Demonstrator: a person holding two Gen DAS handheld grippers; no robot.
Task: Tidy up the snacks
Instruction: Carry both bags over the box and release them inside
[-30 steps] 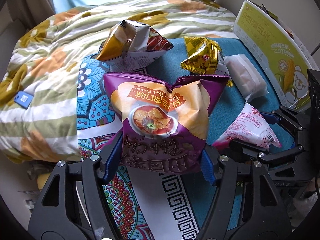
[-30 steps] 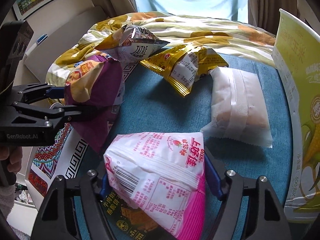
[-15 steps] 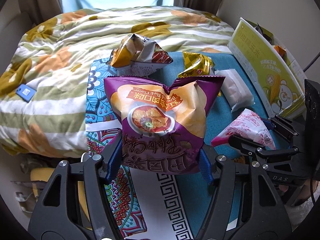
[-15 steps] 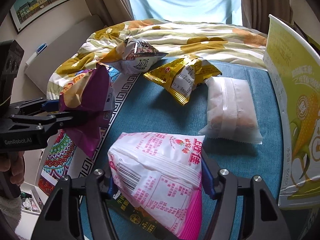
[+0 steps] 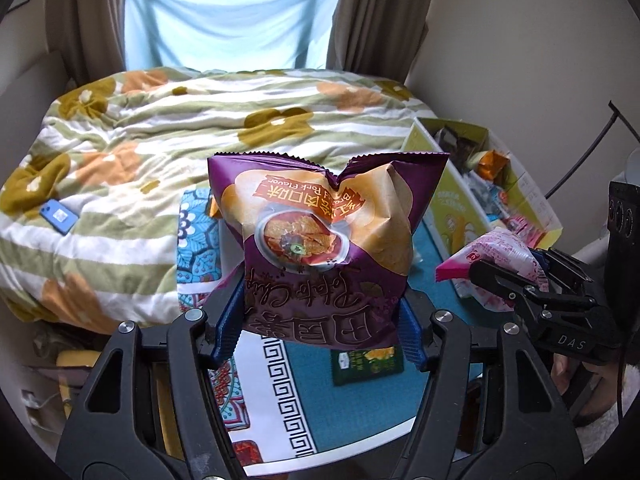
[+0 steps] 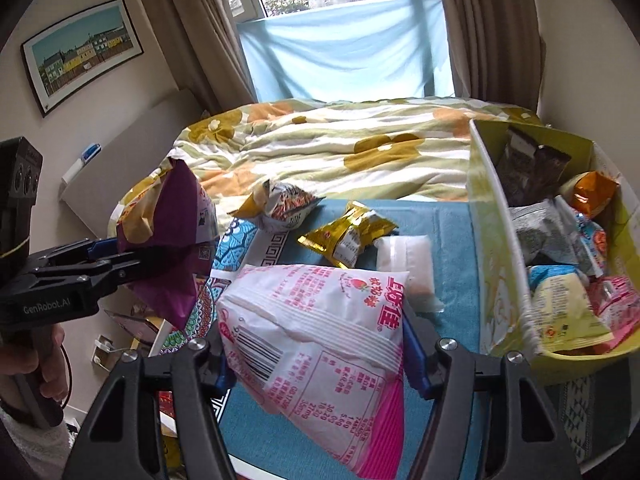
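Note:
My left gripper [image 5: 320, 332] is shut on a purple chip bag [image 5: 324, 240] and holds it upright in the air above the table. In the right wrist view the same purple chip bag [image 6: 168, 240] hangs at the left. My right gripper [image 6: 316, 348] is shut on a pink and white snack bag [image 6: 320, 344], also lifted; the pink and white snack bag [image 5: 496, 256] shows at the right of the left wrist view. A yellow-green box [image 6: 500, 248] with several snack packs inside stands at the right.
On the teal mat [image 6: 452, 240] lie a silver and orange bag [image 6: 280, 204], a yellow pack [image 6: 348, 236] and a white pack [image 6: 408, 264]. A dark green packet [image 5: 368, 364] lies under the purple bag. A flowered quilt [image 5: 160, 152] covers the bed behind, with a blue phone [image 5: 59, 216] on it.
Both grippers have risen with their bags, which now hang clear of the mat. The views have tilted up, so the window and the box's inside show.

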